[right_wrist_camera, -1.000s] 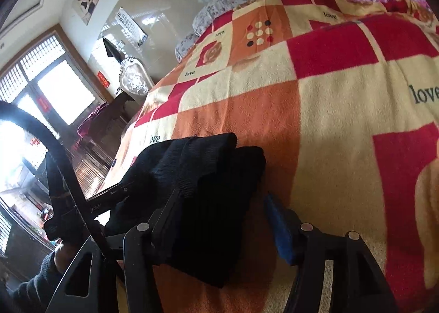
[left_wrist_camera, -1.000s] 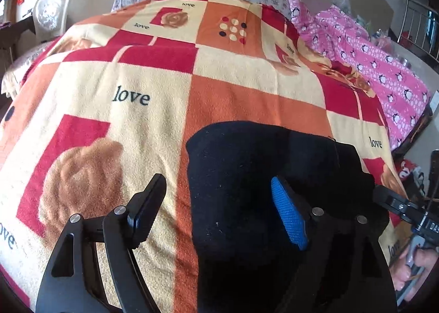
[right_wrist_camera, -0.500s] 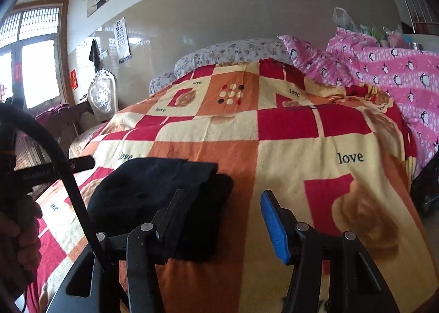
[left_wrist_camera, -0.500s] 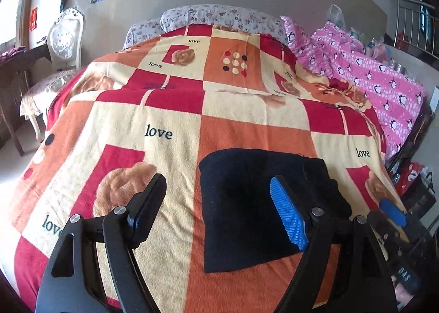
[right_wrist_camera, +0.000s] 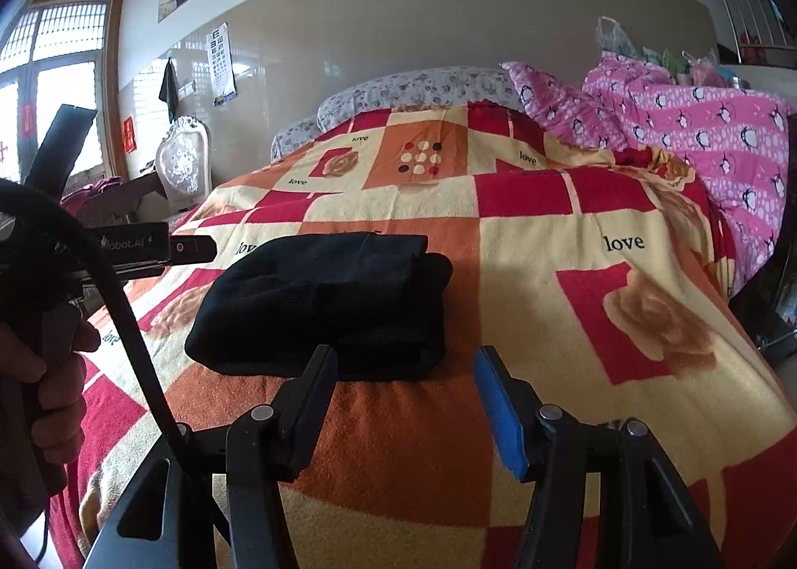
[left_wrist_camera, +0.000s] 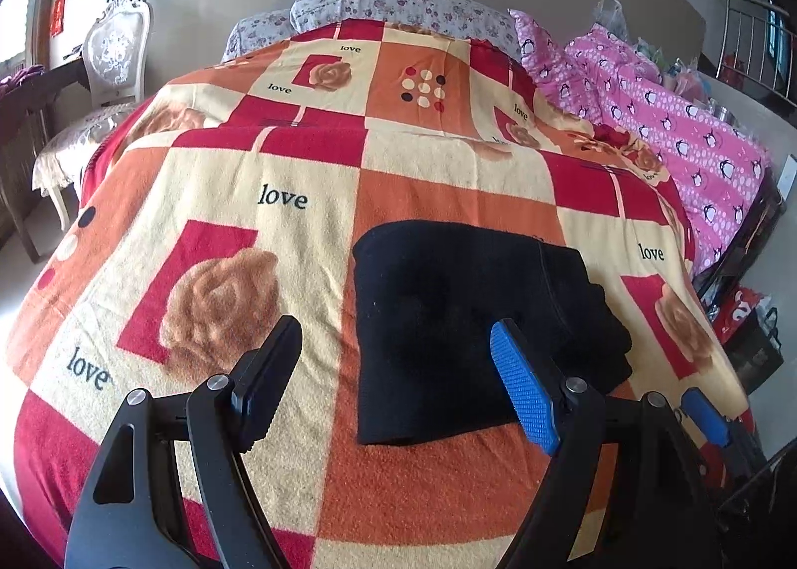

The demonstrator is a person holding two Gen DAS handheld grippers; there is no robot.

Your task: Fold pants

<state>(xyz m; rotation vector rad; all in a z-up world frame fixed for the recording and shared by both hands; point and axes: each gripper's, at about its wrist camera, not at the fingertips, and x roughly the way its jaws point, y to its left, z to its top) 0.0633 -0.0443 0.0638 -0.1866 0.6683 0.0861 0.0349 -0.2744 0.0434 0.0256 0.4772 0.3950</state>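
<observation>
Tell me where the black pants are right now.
The folded black pants lie on the checked blanket, near the bed's front edge. In the left wrist view they sit right of centre, just beyond the open left tool, touching neither tool.

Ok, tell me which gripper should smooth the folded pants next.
Probably the left gripper: the folded pants lie just ahead, partly between its open fingers. The right gripper sits beside their edge.

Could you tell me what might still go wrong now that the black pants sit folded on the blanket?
The folded pants lie close to the near edge of the bed blanket, so a nudge might push them off. The stacked layers at the bundle's right side look loose and may slump open. Both the left gripper and right gripper stand open nearby and could snag the fabric.
</observation>
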